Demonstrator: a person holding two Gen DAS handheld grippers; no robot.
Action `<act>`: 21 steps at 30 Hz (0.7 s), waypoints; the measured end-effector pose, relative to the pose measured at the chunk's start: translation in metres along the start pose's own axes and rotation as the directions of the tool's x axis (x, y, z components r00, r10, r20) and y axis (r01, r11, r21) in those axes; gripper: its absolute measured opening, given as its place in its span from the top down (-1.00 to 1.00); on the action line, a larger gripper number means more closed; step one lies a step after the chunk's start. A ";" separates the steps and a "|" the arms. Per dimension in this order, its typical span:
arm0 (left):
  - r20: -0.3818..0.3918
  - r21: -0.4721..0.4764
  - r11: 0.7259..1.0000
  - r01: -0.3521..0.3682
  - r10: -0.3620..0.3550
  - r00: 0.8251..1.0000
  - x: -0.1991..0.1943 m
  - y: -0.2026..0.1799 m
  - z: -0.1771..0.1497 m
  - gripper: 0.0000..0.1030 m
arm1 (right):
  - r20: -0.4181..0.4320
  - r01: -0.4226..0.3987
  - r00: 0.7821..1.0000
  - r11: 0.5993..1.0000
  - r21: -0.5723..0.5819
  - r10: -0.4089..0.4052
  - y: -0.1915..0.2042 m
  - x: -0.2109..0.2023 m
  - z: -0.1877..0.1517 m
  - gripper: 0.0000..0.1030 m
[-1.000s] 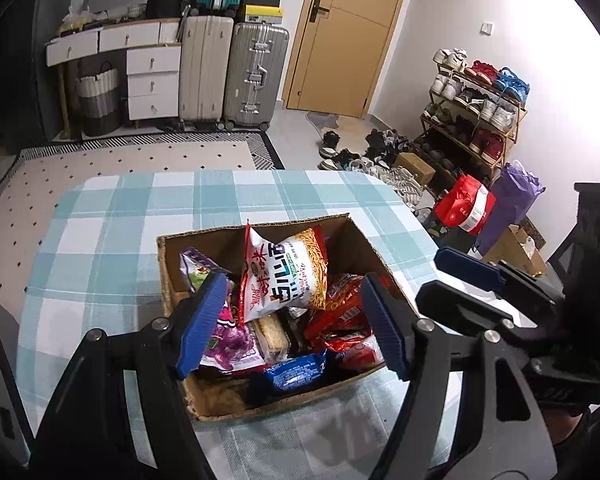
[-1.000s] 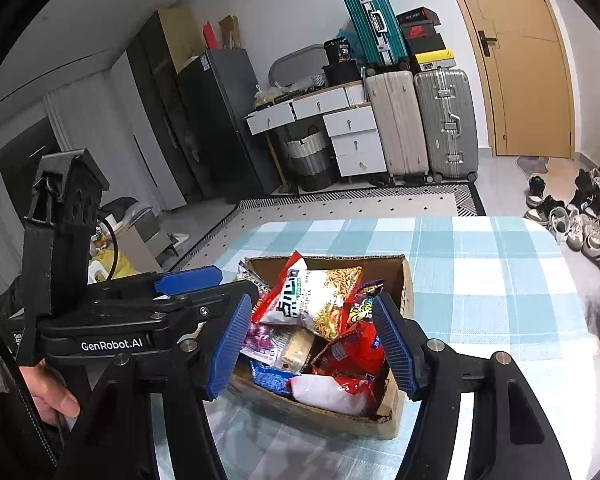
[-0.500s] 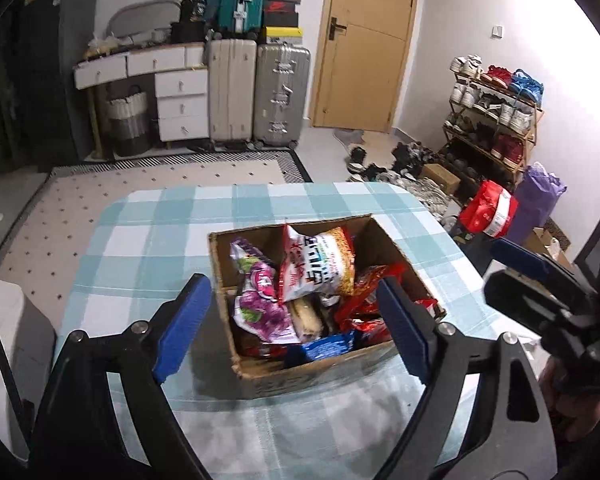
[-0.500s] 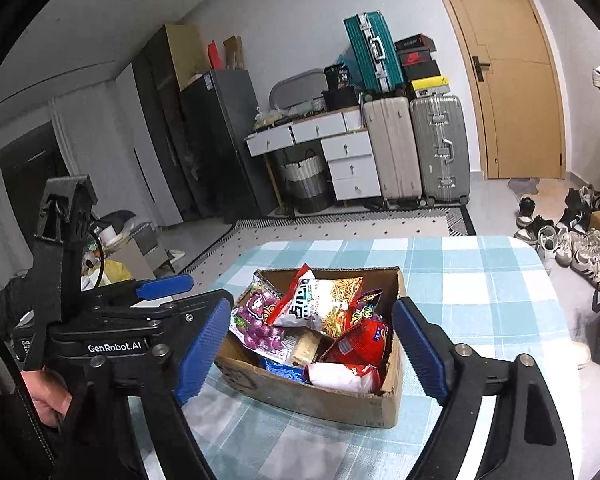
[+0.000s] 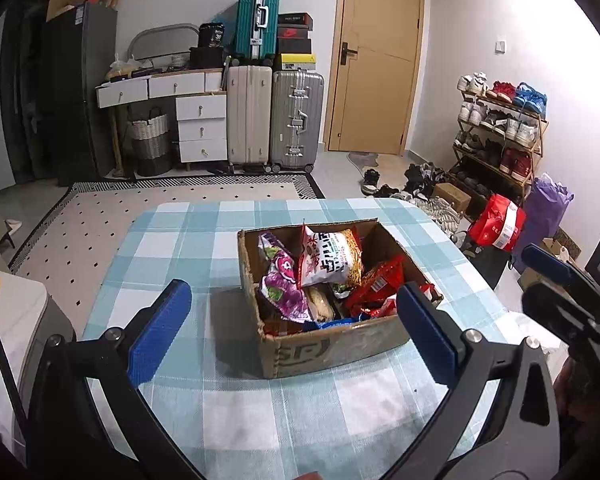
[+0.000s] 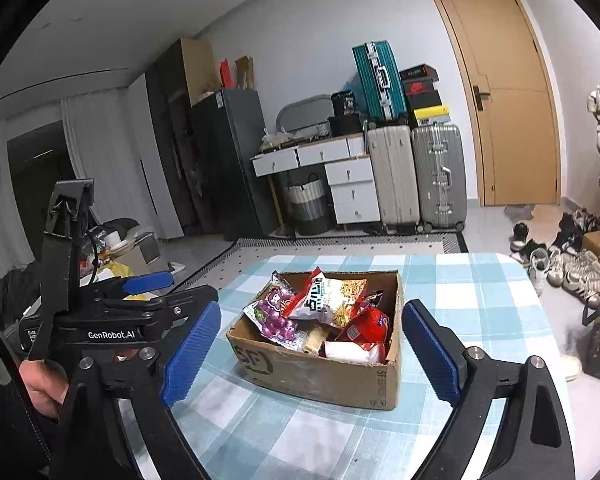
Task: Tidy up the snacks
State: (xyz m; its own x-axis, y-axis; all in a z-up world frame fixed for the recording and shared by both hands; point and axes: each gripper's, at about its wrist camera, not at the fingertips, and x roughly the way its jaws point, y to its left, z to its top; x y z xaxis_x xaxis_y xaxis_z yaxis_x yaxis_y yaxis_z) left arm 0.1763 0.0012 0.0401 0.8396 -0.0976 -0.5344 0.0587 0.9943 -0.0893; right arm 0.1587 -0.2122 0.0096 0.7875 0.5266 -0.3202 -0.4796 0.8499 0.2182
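The snacks (image 5: 324, 276) sit heaped in an open cardboard box (image 5: 332, 346) on the checked tabletop (image 5: 228, 412), and both claws are now drawn well back from them. A second ago the blue pads framed the box closely from just above; now the box looks smaller and sits further off in both wrist views, with a band of bare cloth between it and the pads.

Nearest, the left claw (image 5: 292, 328) hangs with its pads wide apart and nothing between them. The right claw (image 6: 312, 344) is the same, spread open and empty, held off the near side of the box. Neither touches box or packets.

In the box, a purple grape-printed packet (image 5: 284, 284) lies on the left, a white and orange noodle bag (image 5: 332, 260) stands tilted against the middle, red wrappers (image 5: 380, 280) crowd the right, and a blue wrapper peeps out at the near wall. The contents look no different from a second ago.

Beyond are suitcases, drawers and a shoe rack.

To my eye the retreat means the packing is finished, or the person is stepping back to check.
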 end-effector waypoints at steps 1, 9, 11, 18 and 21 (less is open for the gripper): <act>0.003 0.000 1.000 -0.003 0.003 1.000 -0.003 0.001 -0.002 -0.98 | 0.007 0.002 1.000 1.000 -0.003 -0.002 0.002 -0.004 -0.002 -0.87; 0.066 0.020 0.999 -0.029 0.028 0.997 -0.040 0.006 -0.019 -0.98 | 0.040 0.024 0.999 0.999 -0.049 -0.022 0.016 -0.032 -0.013 -0.93; 0.088 0.020 0.999 -0.038 0.036 0.995 -0.049 0.007 -0.022 -0.98 | 0.050 0.028 0.998 0.998 -0.063 -0.025 0.019 -0.038 -0.017 -0.94; 0.226 0.025 0.991 -0.131 0.122 0.966 -0.075 0.016 -0.049 -0.98 | 0.097 0.068 0.994 0.994 -0.088 -0.059 0.019 -0.055 -0.033 -0.96; 0.279 0.028 0.985 -0.170 0.155 0.948 -0.078 0.019 -0.064 -0.98 | 0.112 0.082 0.991 0.991 -0.102 -0.070 0.018 -0.060 -0.043 -0.96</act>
State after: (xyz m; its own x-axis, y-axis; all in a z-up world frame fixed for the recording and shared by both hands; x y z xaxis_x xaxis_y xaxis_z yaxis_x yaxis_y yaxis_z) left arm 0.0776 0.0254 0.0257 0.9554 0.0739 -0.2858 -0.0692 0.9972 0.0266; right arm 0.0863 -0.2279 -0.0066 0.8576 0.4604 -0.2290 -0.4508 0.8874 0.0960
